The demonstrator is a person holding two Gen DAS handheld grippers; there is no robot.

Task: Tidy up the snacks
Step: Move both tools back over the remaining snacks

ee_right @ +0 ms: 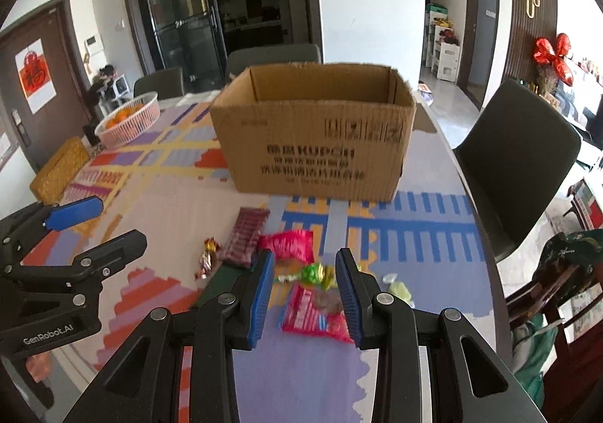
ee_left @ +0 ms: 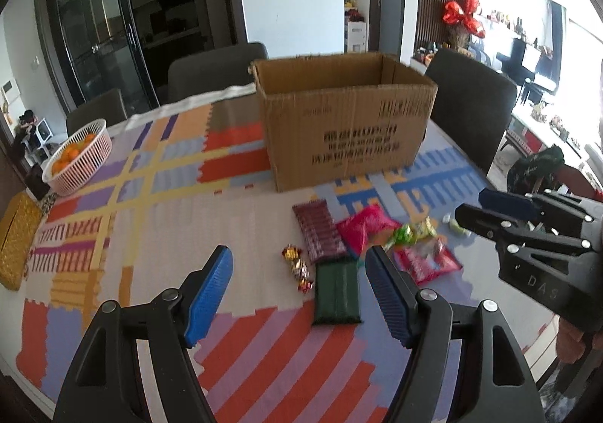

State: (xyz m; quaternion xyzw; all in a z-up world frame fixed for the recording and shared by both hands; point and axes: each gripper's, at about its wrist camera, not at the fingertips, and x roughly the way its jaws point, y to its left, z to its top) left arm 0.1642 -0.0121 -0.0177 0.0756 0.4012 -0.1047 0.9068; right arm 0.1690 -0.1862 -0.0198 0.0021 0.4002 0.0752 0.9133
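Note:
An open cardboard box (ee_left: 339, 121) (ee_right: 312, 136) stands on the patterned table. In front of it lie snacks: a maroon pack (ee_left: 318, 232) (ee_right: 247, 236), a dark green pack (ee_left: 336, 291), a pink bag (ee_left: 367, 227) (ee_right: 290, 244), a red-pink bag (ee_left: 427, 263) (ee_right: 314, 312), a green wrapped candy (ee_left: 409, 232) (ee_right: 314, 274) and gold-wrapped candies (ee_left: 297, 266) (ee_right: 207, 257). My left gripper (ee_left: 297, 280) is open and empty above the green pack. My right gripper (ee_right: 305, 285) is open and empty above the red-pink bag; it shows at the right of the left wrist view (ee_left: 490, 208).
A pink basket of oranges (ee_left: 77, 163) (ee_right: 128, 119) and a woven yellow box (ee_left: 17, 242) (ee_right: 60, 168) sit at the table's left. Dark chairs (ee_left: 471, 110) (ee_right: 516, 163) stand behind and to the right of the table. Pale green candies (ee_right: 397, 285) lie near the right edge.

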